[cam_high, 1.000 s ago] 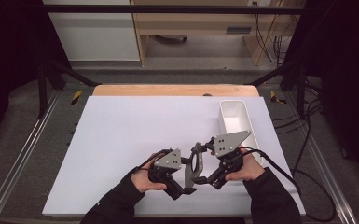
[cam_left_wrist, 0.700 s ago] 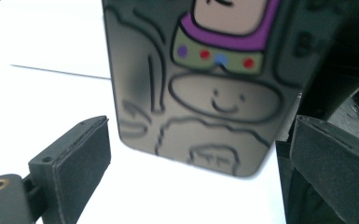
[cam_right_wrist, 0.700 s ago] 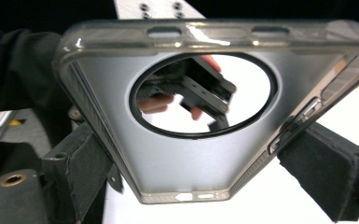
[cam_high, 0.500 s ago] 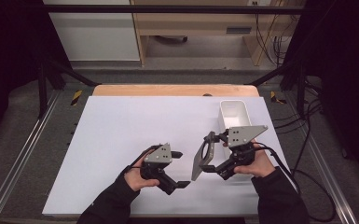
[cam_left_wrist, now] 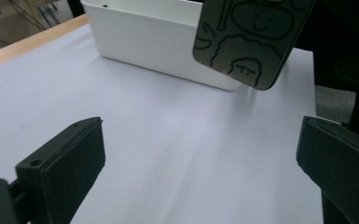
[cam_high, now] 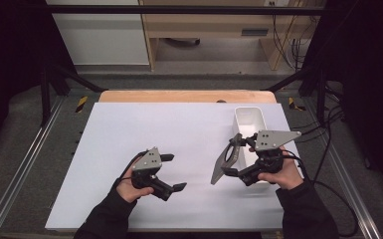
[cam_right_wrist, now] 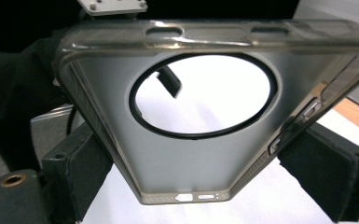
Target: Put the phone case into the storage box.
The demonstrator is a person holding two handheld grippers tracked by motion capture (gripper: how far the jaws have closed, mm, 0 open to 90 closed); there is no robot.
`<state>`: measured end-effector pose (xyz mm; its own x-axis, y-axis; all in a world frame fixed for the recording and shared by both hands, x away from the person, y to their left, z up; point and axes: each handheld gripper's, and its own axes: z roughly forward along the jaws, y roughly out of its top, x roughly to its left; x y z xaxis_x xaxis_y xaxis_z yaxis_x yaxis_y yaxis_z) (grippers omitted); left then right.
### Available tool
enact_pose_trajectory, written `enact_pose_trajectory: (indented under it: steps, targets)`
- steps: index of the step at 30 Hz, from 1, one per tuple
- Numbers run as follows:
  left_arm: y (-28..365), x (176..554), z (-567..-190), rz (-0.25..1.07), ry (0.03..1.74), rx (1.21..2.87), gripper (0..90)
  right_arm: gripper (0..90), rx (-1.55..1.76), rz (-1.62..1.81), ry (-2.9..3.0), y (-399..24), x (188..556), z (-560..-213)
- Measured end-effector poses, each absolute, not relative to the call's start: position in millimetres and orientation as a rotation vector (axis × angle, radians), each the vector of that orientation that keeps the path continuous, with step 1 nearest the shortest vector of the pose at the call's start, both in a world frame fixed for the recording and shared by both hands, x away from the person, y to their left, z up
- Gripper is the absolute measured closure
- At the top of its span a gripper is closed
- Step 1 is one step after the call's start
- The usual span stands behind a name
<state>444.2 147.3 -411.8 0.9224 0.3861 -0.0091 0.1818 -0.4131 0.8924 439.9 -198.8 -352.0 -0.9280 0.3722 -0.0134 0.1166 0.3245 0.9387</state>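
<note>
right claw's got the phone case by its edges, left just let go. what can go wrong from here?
1. The right claw pinches the phone case only across its flexible side walls, so the case may bow and pop out.
2. The case hangs tilted over the mat, just short of the white bin; its corner could catch the rim.
3. The left claw, open and empty, offers no backup.

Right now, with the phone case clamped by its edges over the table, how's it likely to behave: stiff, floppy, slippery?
The phone case looks like a thin translucent shell with a large round cutout, so probably light and somewhat flexible; a hard squeeze may bow it. The right gripper has its fingers on the glossy side rims, so it could slip or pivot. If dropped, it would likely land flat rather than roll.
</note>
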Motion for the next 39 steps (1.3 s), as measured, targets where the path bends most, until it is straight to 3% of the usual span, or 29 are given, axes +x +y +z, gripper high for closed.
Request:
enact_pose_trajectory:
  steps: [14,39]
  targets:
    - [191,442,-419,0.355,0.550,1.935,0.0,11.9,0.643,1.615,2.217,-211,444,-338]
    - [241,439,-434,0.442,0.699,1.867,0.0,11.9,0.776,1.510,2.129,-209,454,-318]
